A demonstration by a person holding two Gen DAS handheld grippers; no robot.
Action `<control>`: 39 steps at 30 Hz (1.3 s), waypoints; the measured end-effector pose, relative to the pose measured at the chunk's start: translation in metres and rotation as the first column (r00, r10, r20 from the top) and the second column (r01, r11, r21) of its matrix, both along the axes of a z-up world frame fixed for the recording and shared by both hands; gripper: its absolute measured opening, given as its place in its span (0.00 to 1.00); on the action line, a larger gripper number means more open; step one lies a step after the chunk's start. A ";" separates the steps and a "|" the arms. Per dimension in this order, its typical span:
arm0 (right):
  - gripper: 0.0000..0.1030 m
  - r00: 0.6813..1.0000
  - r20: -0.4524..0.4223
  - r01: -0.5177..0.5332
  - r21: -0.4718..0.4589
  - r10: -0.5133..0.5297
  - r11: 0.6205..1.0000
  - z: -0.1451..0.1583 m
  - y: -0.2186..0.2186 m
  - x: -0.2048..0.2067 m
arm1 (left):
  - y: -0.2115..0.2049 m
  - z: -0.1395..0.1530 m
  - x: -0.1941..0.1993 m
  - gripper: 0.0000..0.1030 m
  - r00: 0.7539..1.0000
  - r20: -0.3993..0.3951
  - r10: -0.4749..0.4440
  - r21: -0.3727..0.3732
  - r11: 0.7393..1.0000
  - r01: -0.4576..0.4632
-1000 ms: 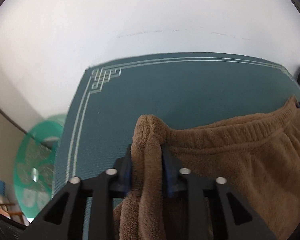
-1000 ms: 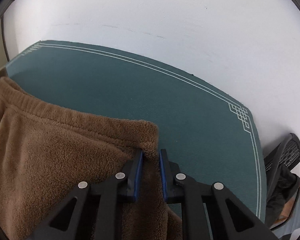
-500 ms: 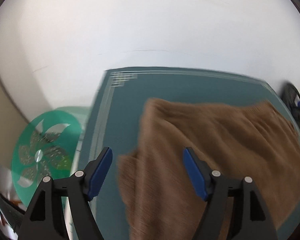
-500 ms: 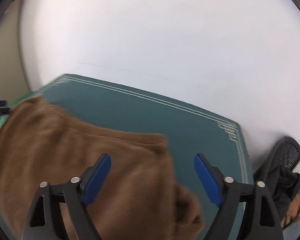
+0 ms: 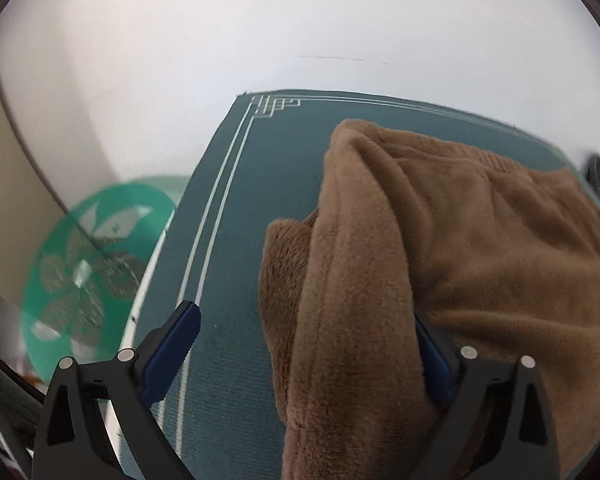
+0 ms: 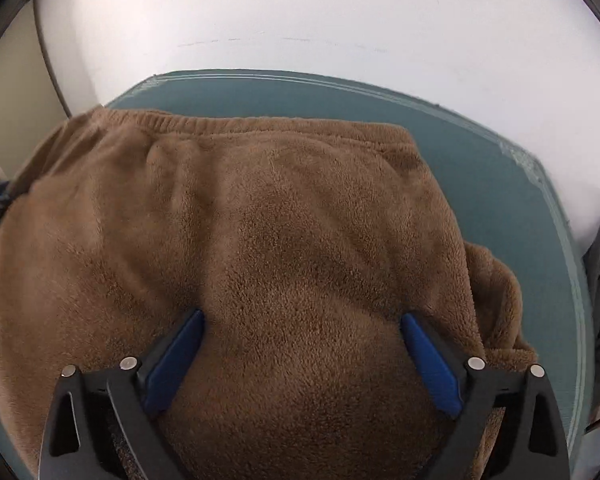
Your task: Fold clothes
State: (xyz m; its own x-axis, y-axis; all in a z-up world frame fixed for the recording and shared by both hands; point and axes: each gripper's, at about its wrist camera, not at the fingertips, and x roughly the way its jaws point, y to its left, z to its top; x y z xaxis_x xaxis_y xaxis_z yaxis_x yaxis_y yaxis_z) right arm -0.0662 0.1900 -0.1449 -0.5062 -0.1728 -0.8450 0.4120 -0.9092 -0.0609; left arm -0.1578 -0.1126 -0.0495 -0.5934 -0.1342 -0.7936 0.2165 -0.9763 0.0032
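Jaws released, plush brown fleece garment point(image 6: 284, 232) rumpled, ribbed hem

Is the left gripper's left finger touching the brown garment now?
Apart. In the left wrist view, bare teal mat separates the left finger from the brown garment. The left gripper is opening.

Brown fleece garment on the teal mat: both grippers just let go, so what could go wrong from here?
1. The brown fleece garment bunches in a thick roll at its left edge and drapes against the opening left gripper; pulling away may drag the fold open.
2. The right gripper, jaws opening, straddles a fleece hump; its pads could snag the pile.
3. A lobe of fabric sticks out near the mat's edge, leaving the fold uneven.
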 end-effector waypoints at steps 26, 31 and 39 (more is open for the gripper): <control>0.99 0.979 0.156 0.139 -0.052 -0.129 0.989 0.011 -0.081 -0.100 | 0.067 0.014 0.017 0.97 0.998 -0.050 -0.049 0.109 0.993 0.055; 0.99 0.976 0.108 0.189 0.022 -0.190 0.982 -0.008 -0.082 -0.112 | 0.073 0.009 0.019 0.98 0.995 -0.062 -0.082 0.068 0.994 0.086; 0.99 0.978 0.070 0.199 -0.036 -0.196 0.979 0.011 -0.104 -0.096 | 0.063 0.018 0.027 0.99 0.994 -0.089 -0.055 0.138 0.988 0.067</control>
State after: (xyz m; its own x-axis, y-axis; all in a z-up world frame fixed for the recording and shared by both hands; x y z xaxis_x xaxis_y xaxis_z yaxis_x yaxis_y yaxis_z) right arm -0.1619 0.0865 -0.1344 -0.4772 -0.1116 -0.8717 0.2259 -0.9741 0.0010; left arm -0.1312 -0.0500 -0.0320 -0.6631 0.0135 -0.7484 0.1499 -0.9772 -0.1504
